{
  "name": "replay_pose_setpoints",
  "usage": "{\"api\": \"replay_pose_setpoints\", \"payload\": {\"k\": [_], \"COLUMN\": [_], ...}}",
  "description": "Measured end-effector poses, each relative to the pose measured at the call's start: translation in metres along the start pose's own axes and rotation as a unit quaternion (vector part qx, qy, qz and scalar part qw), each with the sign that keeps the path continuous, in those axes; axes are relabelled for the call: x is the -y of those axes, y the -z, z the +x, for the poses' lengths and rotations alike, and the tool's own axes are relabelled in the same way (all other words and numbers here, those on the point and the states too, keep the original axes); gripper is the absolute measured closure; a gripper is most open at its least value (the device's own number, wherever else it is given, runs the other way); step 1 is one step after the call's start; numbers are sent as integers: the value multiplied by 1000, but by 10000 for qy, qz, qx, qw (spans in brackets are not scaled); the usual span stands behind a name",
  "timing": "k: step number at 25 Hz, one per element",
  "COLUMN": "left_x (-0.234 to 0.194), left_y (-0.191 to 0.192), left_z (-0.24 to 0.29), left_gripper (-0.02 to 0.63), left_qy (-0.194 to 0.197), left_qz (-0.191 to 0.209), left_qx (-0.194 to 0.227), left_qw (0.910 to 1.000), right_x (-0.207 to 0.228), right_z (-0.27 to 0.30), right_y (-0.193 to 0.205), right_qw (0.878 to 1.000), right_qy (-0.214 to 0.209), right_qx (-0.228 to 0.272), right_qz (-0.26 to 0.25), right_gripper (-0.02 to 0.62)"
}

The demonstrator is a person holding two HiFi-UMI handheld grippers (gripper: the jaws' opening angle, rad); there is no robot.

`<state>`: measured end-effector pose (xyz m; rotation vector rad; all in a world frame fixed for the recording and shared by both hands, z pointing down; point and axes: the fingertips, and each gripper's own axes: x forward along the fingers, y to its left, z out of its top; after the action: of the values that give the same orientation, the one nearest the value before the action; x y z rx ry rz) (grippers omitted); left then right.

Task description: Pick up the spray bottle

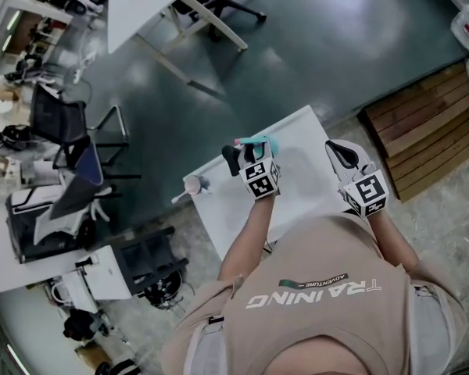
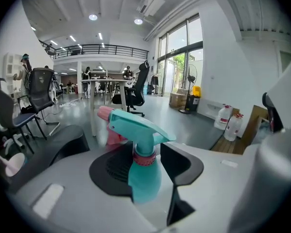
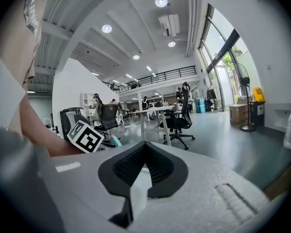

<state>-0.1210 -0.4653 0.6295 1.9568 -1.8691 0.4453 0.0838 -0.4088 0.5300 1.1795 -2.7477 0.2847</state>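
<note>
Only its own view shows the left gripper (image 2: 148,155) jaws spread around the spray bottle (image 2: 144,173) at the table's (image 1: 298,184) far edge. Right gripper (image 3: 144,145) jaws together, empty.

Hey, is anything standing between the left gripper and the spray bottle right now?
Nothing visible does. The spray bottle stands upright on the white table, already between the open jaws of the left gripper, and no other object is in front of it.

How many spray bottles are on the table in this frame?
1. The teal spray bottle stands near the table's far edge, between the left gripper's open jaws. A pinkish item at the table's left corner is too blurred to identify.
</note>
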Motion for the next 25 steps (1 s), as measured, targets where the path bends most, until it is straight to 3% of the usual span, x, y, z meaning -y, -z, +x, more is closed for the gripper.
{"api": "replay_pose_setpoints", "payload": {"k": [12,25], "left_x": [1,21], "left_y": [-5,-24], "left_z": [-2,-46], "left_gripper": [451,460], "left_qy": [35,484], "left_qz": [181,223], "left_qx": [232,704], "left_qw": [9996,9961], "right_x": [1,-27], "right_z": [5,-3], "right_y": [4,4], "right_qw": [9998,9998], "right_qy": [-44,-107], "right_qx": [-182,-80], "right_qz": [-21,-111], "right_gripper": [594,594]}}
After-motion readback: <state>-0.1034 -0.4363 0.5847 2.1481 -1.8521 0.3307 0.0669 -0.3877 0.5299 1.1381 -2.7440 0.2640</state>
